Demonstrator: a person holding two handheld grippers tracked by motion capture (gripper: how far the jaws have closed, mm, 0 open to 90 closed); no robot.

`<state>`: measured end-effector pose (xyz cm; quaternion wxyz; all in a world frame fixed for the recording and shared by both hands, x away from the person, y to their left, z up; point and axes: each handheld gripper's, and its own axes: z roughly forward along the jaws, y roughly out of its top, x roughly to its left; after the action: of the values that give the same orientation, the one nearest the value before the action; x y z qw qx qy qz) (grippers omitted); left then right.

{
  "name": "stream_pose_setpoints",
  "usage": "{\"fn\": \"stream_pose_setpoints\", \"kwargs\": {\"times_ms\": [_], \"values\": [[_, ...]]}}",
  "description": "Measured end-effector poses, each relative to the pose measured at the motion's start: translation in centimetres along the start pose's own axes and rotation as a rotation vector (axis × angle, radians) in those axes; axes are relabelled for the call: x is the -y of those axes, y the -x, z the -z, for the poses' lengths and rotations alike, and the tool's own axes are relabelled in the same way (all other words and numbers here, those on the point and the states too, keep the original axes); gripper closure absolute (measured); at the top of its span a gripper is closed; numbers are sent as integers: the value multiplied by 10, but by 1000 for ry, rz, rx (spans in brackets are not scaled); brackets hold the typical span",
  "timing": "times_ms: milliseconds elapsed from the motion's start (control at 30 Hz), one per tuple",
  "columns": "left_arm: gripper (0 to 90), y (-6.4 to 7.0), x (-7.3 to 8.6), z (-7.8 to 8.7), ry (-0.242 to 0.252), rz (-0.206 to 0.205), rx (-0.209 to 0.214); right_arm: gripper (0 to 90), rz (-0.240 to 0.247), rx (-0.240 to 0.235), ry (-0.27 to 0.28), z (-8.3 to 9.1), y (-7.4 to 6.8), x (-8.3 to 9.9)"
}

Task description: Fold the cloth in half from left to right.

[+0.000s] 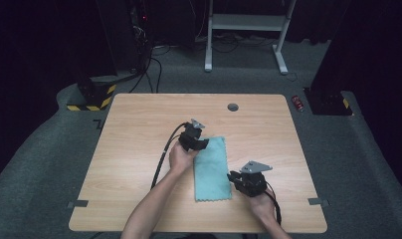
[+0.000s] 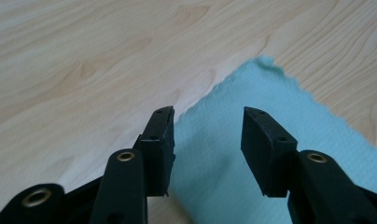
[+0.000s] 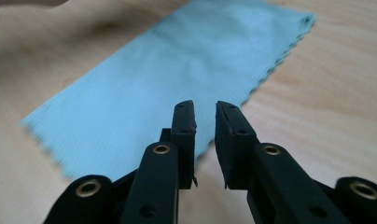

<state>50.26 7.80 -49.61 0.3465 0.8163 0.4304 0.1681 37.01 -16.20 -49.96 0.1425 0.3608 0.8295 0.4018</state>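
Dark curtains and grey carpet ring a pale wooden table (image 1: pixel 139 149), and on it lies a light blue cloth (image 1: pixel 212 169), folded into a long strip that runs from near the table's middle toward the person's edge. It lies flat and smooth, with pinked edges visible in both gripper views. The left gripper (image 1: pixel 198 142) sits at the far left corner of the strip; in the left gripper view its jaws stand well apart, straddling the cloth's left edge, with one jaw over bare wood and the other over the fabric (image 2: pixel 233 154). The right gripper (image 1: pixel 235 177) sits just beside the strip's right long edge, toward the near end, and in the right gripper view its jaws are nearly together with a narrow gap between them and nothing caught there — the cloth's edge (image 3: pixel 177 79) lies just ahead of the tips. Neither tool has hold of the fabric, so I judge the step in hand to be the approach for a grasp (most likely ahead of another fold, though the pictures cannot settle which way it would go). The next move, as I read it, calls for each gripper to come down on its edge and close on the layers together — the right one would need to widen first — low enough to catch fabric without scraping the wood.
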Motion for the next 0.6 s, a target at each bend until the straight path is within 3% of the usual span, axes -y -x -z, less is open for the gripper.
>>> {"fn": "stream_pose_setpoints", "kwargs": {"times_ms": [233, 400, 600], "values": [[520, -7, 21, 8, 0, 36, -10, 815, -28, 21, 10, -22, 13, -22], [496, -9, 43, 17, 8, 82, -29, 816, -21, 94, 5, -58, 29, -43], [485, -12, 47, 19, 11, 90, -43, 830, -38, 134, 0, -83, 39, -63]]}}
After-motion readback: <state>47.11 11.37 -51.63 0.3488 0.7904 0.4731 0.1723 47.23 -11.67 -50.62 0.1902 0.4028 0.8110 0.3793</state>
